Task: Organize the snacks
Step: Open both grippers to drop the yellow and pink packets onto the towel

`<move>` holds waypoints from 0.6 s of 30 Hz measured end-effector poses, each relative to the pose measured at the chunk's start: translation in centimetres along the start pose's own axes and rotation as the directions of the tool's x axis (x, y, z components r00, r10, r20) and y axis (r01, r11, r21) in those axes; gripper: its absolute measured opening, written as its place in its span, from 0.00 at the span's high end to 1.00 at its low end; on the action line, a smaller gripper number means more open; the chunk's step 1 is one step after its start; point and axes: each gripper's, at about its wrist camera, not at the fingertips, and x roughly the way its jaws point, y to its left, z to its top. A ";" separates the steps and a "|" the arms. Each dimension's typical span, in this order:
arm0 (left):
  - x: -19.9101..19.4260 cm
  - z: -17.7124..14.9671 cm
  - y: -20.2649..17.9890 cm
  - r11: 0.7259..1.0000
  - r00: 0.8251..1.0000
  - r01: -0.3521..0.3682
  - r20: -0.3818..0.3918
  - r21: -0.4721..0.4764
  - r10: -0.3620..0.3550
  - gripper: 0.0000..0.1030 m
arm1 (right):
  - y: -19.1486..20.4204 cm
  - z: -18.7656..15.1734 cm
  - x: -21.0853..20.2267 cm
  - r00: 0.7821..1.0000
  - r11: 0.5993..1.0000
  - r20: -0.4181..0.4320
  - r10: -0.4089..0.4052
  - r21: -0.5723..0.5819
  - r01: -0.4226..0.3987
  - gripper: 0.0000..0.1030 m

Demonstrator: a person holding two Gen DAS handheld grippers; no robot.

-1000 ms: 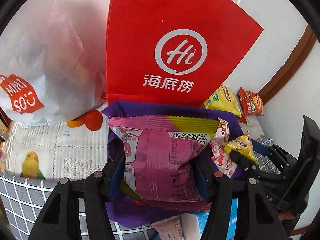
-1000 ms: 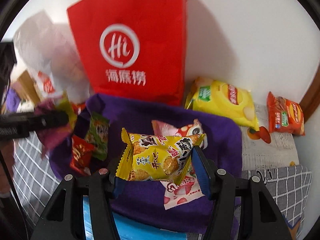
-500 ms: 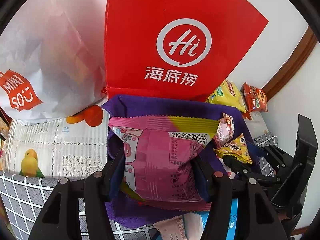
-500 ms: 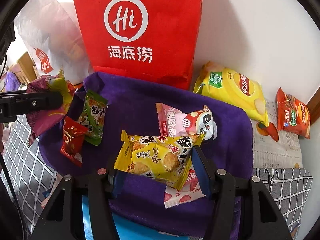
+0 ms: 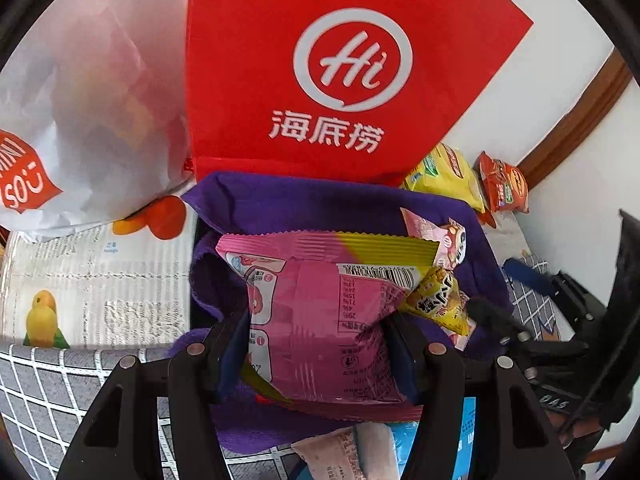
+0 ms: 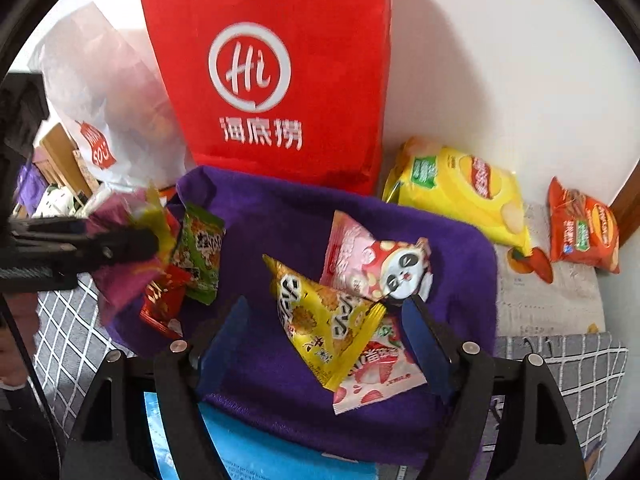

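Note:
My left gripper [image 5: 316, 344] is shut on a pink and yellow snack packet [image 5: 320, 304], held above the near left part of a purple cloth basket [image 5: 304, 204]. In the right wrist view the same gripper [image 6: 132, 244] shows at the left with the packet [image 6: 132, 240]. My right gripper [image 6: 324, 328] is open; a yellow rice-cracker packet [image 6: 320, 316] lies loose between its fingers, tilted, inside the purple basket [image 6: 460, 248]. A pink panda packet [image 6: 372, 260], a strawberry packet [image 6: 380, 372], a green packet [image 6: 200, 252] and a red packet [image 6: 164, 300] lie in the basket.
A red Haidilao paper bag [image 6: 280, 80] stands behind the basket against the white wall, with a white Miniso bag [image 6: 100, 92] to its left. A yellow chip bag [image 6: 460, 188] and an orange chip bag [image 6: 584, 228] lie at the right. A blue packet [image 6: 248, 440] lies at the near edge.
My right gripper opened and the yellow packet dropped out of its grip, tipping into the basket. My left gripper keeps the pink packet and has shifted slightly over the basket.

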 end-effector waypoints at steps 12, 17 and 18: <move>2.2 -0.6 -1.8 0.999 0.999 -0.021 -0.045 0.038 0.023 0.43 | -0.7 0.6 -2.4 0.998 0.999 0.060 0.018 0.038 -0.020 0.23; 2.3 -0.4 -1.8 0.999 0.998 -0.031 -0.045 0.034 0.032 0.42 | -1.0 0.8 -3.0 0.997 0.998 0.075 0.022 0.056 -0.026 0.23; 2.3 -0.4 -1.8 0.999 0.998 -0.032 -0.044 0.033 0.033 0.42 | -1.1 0.8 -3.1 0.997 0.998 0.078 0.020 0.058 -0.025 0.23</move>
